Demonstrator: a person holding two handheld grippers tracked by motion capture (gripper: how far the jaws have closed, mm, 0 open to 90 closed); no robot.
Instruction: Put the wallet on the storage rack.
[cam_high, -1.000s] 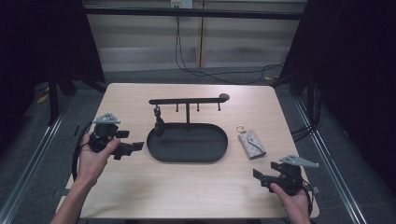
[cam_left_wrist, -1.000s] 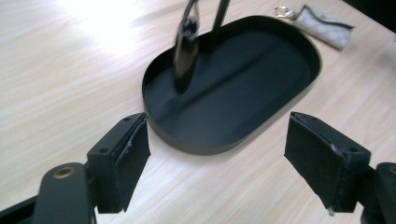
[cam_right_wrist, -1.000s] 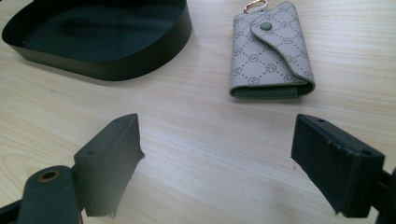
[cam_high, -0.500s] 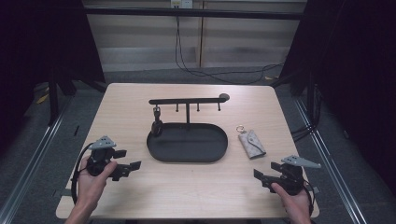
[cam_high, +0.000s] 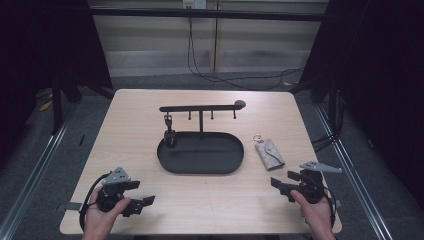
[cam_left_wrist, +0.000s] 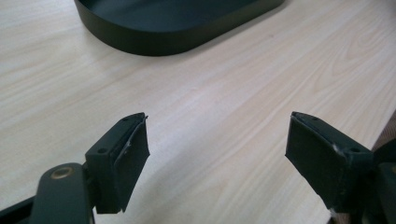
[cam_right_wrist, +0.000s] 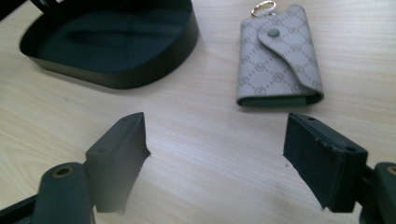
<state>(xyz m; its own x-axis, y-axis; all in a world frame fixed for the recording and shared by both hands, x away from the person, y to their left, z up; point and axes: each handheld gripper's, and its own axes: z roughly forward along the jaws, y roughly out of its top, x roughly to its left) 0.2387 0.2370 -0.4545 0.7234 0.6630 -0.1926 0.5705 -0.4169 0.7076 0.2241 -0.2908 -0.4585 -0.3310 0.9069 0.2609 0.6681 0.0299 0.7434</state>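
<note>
High view: key pouch (cam_high: 269, 154) flat on table (cam_high: 130, 130), just right of black tray (cam_high: 201, 152), near right gripper (cam_high: 281, 185). Right gripper jaws apart, just been closing, nothing between them. Left gripper (cam_high: 141, 201) at near left corner, jaws wide, empty.

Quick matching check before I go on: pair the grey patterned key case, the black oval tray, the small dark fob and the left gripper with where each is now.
Things:
1. grey patterned key case
2. black oval tray
3. small dark fob
4. left gripper

Places:
A. hanging from the black hook rack at its left end
B. near table corner, jaws apart, holding nothing
C. flat on the wooden table, just right of the tray
D. table centre, under the rack

Pairs: 1-C, 2-D, 3-A, 4-B
</note>
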